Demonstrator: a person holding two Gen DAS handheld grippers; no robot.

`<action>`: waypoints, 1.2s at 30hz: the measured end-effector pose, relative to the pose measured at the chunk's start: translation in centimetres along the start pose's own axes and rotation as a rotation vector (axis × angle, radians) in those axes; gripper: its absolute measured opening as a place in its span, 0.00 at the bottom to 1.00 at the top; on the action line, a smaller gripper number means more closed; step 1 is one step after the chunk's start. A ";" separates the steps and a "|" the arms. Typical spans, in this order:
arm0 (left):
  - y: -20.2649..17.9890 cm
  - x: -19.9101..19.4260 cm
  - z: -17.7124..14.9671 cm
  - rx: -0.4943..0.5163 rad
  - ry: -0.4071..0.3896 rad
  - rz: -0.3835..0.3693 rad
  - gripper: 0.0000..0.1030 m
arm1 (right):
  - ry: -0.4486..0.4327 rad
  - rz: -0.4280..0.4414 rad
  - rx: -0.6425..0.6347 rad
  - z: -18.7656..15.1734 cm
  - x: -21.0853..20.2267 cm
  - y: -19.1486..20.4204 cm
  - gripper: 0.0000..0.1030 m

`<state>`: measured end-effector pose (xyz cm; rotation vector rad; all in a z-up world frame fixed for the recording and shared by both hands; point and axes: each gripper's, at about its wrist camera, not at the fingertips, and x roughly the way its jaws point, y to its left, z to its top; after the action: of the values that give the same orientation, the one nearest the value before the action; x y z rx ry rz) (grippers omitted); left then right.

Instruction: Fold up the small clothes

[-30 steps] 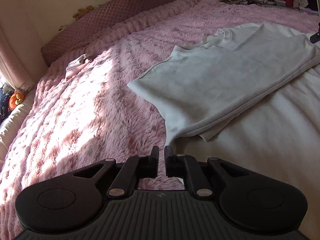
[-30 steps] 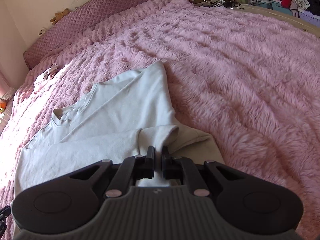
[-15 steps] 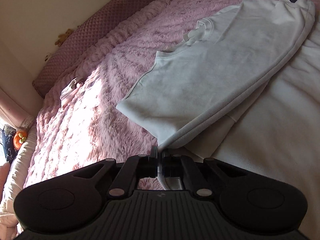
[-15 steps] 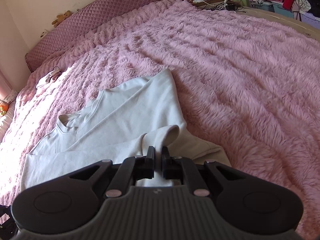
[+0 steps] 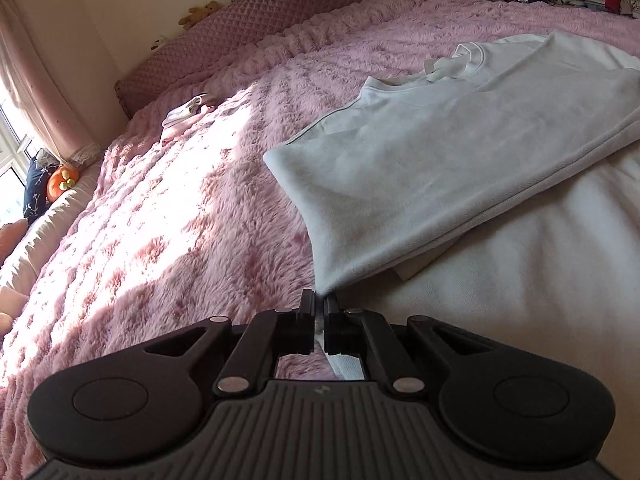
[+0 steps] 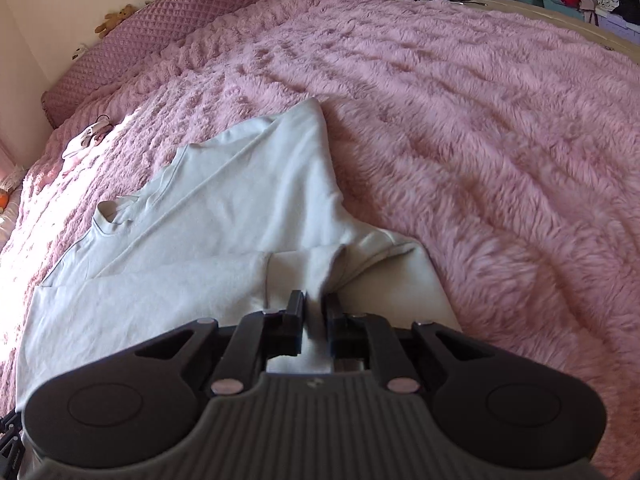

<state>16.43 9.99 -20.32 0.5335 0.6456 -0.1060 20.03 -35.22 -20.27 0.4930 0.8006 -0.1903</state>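
Both hand-held grippers at the white shirt on the pink bed

The left hand-held gripper (image 5: 319, 303) was clamped on a corner of the white shirt (image 5: 432, 168); the right hand-held gripper (image 6: 313, 305) was opening, cloth still between its jaws. The shirt stretched toward 12 o'clock over the pink blanket (image 6: 460, 128).

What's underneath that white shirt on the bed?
Under the white shirt lies a fluffy pink blanket, showing all around it. The shirt is folded over itself, so a lower layer of its own cloth sits beneath. Anything else under it is covered and cannot be seen.
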 end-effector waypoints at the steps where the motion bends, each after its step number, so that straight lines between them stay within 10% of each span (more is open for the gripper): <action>1: 0.4 -0.4 -0.1 -0.002 0.001 0.015 0.04 | -0.002 -0.001 0.004 0.1 -0.2 -0.1 0.12; 9: 3.9 -4.4 2.6 -0.260 -0.125 -0.058 0.11 | -0.061 0.087 0.045 -0.3 -4.7 -0.8 0.59; 17: 4.0 -0.4 4.2 -0.583 -0.047 -0.292 0.17 | 0.015 0.113 0.094 -2.2 -3.4 -1.4 0.58; 19: 4.2 0.5 3.4 -0.678 -0.008 -0.336 0.23 | 0.014 0.089 0.039 -2.1 -3.5 -0.7 0.46; 21: 4.6 1.1 2.6 -0.754 0.021 -0.351 0.25 | 0.034 0.075 -0.012 -2.0 -3.3 -0.2 0.03; 26: 5.1 2.8 0.7 -0.799 0.150 -0.286 0.25 | 0.038 0.028 -0.017 -2.1 -3.8 -0.7 0.00; 32: 7.1 -0.1 -0.1 -0.871 0.119 -0.314 0.25 | 0.056 0.004 0.021 -2.9 -4.6 -2.6 0.02; 36: 8.0 -5.1 0.3 -0.842 0.045 -0.339 0.40 | 0.001 0.094 0.052 -2.8 -8.8 -2.9 0.30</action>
<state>14.61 16.35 -13.56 -0.3891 0.7525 -0.1290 11.22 -36.53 -16.55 0.5785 0.7727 -0.1237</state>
